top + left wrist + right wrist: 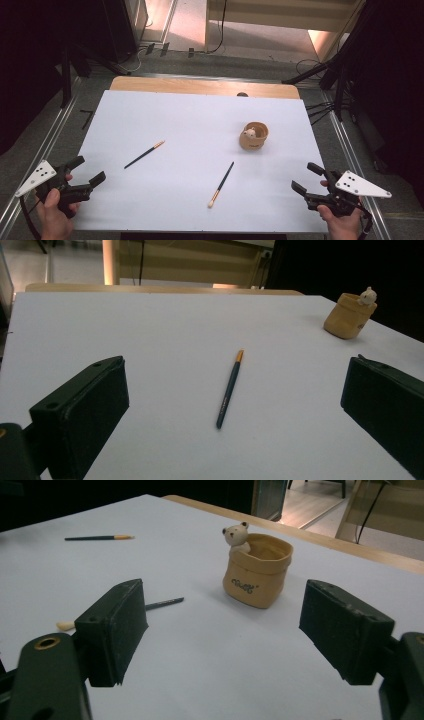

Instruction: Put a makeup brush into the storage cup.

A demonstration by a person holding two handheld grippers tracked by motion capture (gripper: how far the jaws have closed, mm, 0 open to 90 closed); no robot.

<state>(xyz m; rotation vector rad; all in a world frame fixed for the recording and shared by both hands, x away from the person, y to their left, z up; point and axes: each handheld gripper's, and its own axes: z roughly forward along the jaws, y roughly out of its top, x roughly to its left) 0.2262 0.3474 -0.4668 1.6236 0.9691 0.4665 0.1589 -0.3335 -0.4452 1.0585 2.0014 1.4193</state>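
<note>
Status: early stage, nothing lifted, nothing placed.

- Dark slim brush with orange-gold ferrule point(144, 154): flat on white counter point(200, 115), left of centre, directly ahead of left tool point(91, 170). Not touched.
- Second dark slim brush with pale cream tip point(221, 184): flat on counter, near front centre, between both tools. Not touched.
- Tan soft fabric pot with small pale bear figure at rim point(253, 135): upright, right of centre, well apart from both brushes. Interior appears free of brushes.

Likely remaining: grasp each brush, carry to pot, insert.

Left tool: jaws wide apart, holding nothing, hovering at front left corner.

Right tool point(307, 177): jaws wide apart, holding nothing, at front right corner, aimed toward pot.
</note>
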